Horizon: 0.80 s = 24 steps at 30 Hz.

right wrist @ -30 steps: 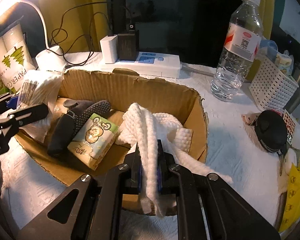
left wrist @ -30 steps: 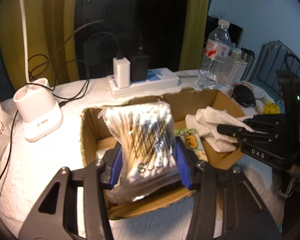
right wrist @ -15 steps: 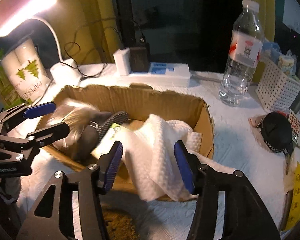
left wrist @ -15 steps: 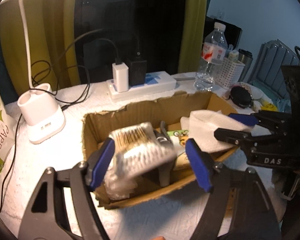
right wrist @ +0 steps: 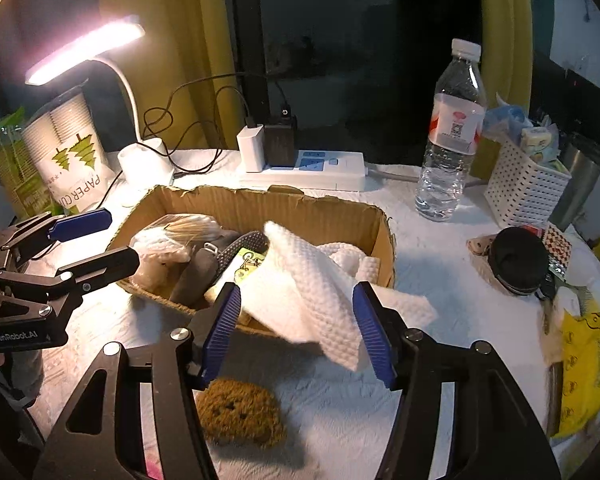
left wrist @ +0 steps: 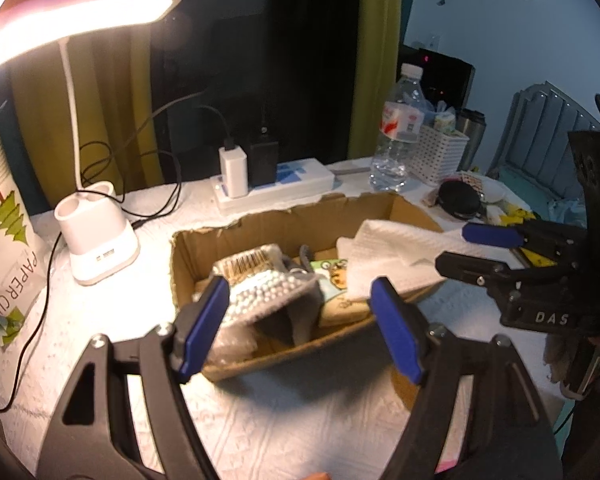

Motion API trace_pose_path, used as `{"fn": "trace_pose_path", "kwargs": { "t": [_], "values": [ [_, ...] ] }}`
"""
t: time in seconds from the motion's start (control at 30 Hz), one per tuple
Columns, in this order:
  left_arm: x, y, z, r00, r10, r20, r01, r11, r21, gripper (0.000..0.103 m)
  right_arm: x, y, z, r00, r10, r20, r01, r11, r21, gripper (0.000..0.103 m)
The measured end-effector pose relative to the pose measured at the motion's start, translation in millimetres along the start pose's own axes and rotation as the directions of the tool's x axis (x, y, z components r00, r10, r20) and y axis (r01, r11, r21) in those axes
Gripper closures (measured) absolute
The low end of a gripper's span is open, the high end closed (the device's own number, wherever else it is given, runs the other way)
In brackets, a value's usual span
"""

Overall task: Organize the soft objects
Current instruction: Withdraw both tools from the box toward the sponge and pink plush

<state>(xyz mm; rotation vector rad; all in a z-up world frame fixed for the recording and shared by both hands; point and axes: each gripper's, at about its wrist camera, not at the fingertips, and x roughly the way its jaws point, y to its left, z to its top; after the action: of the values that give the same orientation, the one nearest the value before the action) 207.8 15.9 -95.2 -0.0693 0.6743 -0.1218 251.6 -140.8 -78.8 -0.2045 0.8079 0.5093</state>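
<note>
A brown cardboard box (left wrist: 260, 224) (right wrist: 332, 204) sits mid-table. Inside lie a bag of cotton swabs (left wrist: 244, 268) (right wrist: 172, 236), a grey slipper (left wrist: 296, 304) (right wrist: 204, 268), a green tissue pack (left wrist: 336, 276) (right wrist: 248, 260) and a white waffle cloth (left wrist: 392, 256) (right wrist: 312, 284) that drapes over the near rim. My left gripper (left wrist: 300, 320) is open and empty, just before the box. My right gripper (right wrist: 296, 328) is open, its blue pads either side of the hanging cloth without holding it. A brown sponge (right wrist: 238, 412) lies on the table below it.
A lit desk lamp (left wrist: 96, 236), a paper-cup pack (right wrist: 68, 156), a power strip with chargers (right wrist: 304, 164), a water bottle (right wrist: 452, 140), a white basket (right wrist: 528, 188), a black pouch (right wrist: 516, 256) and a yellow bag (right wrist: 584, 364) surround the box on the white cloth-covered table (right wrist: 420, 240).
Both grippers opened and drew back. The left let the cotton swab bag drop into the box; the right let go of the white cloth, which now drapes over the rim.
</note>
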Motion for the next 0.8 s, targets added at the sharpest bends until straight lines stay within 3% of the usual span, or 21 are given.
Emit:
{"fn": "trace_pose_path", "kwargs": {
  "t": [0.17, 0.4, 0.8],
  "values": [
    [-13, -7, -5, 1.000, -0.005, 0.011, 0.005, 1.000, 0.013, 0.029, -17, 5, -4, 0.999, -0.017, 0.051, 0.018, 1.000, -0.025, 0.024],
    [-24, -10, -8, 1.000, -0.001, 0.022, 0.001, 1.000, 0.005, 0.028, -32, -6, -6, 0.993, -0.059, 0.099, 0.059, 0.998, 0.004, 0.024],
    [-7, -4, -11, 1.000, -0.003, -0.004, 0.003, 1.000, -0.020, 0.028, -5, -52, -16, 0.991, -0.126, 0.034, 0.119, 0.981, 0.153, 0.024]
  ]
}}
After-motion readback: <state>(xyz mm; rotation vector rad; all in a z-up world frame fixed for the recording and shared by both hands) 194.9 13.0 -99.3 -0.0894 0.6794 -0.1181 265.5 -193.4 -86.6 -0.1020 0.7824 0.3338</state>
